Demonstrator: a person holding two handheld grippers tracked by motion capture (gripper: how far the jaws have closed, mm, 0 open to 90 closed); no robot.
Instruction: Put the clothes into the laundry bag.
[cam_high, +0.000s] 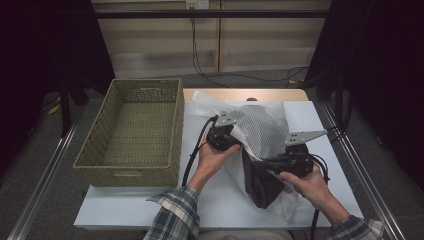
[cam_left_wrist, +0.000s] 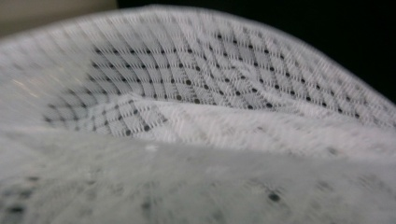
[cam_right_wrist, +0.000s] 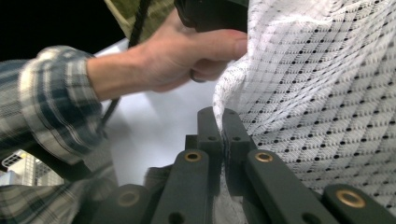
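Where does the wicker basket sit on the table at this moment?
In the high view the wicker basket stands on the table's left side, beside the white mesh cloth and left of the left claw.

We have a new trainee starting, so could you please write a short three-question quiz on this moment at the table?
1. True or false: the right gripper is shut on the white mesh fabric.
2. Which side of the fabric is the wicker basket on in the high view?
3. What does the person's left hand hold?

Key: 1 true. 2 The left side. 3 The left gripper, against the fabric.
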